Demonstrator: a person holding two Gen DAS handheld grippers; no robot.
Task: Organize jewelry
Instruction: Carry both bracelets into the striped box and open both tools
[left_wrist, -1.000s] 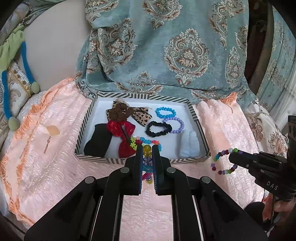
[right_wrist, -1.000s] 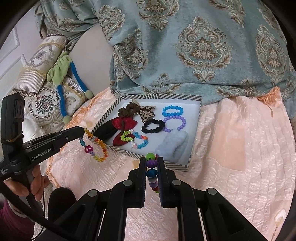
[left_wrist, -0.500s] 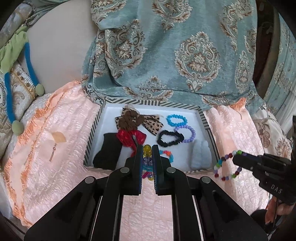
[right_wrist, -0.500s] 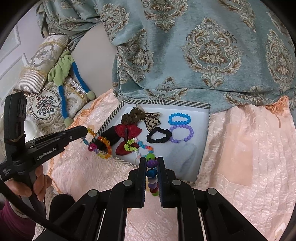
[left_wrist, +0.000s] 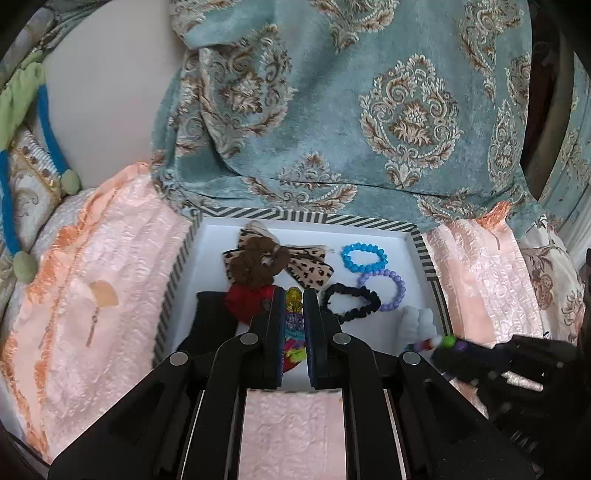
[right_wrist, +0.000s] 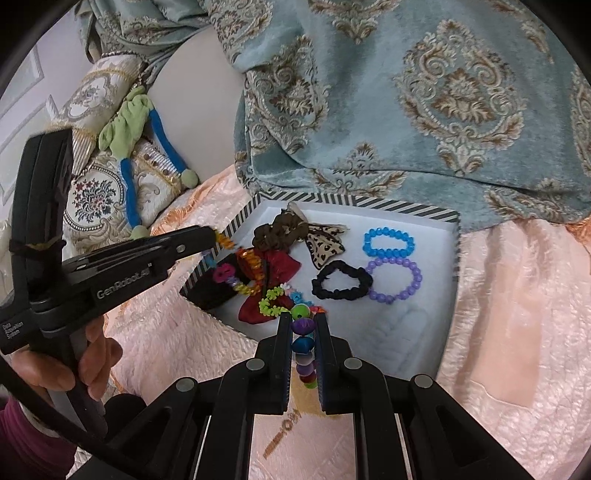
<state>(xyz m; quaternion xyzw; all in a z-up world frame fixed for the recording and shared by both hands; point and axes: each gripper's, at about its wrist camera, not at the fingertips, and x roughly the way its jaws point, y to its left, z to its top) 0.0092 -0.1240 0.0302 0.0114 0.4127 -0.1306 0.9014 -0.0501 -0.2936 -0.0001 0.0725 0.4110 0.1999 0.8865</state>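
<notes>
With a beaded bracelet (right_wrist: 303, 345) pinched in the right gripper (right_wrist: 303, 328) and a colourful one (left_wrist: 294, 325) in the left gripper (left_wrist: 294, 306), each is best lowered over bare tray (right_wrist: 417, 325) floor before release.

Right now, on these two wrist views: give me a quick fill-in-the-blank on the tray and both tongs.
1. The left tongs are shut on a multicolored beaded ____.
2. The black scrunchie lies inside the striped ____.
3. The purple bracelet lies right beside the ____ bracelet.
4. The right tongs are ____ on a string of large beads.

Missing words: bracelet; tray; blue; shut
</notes>
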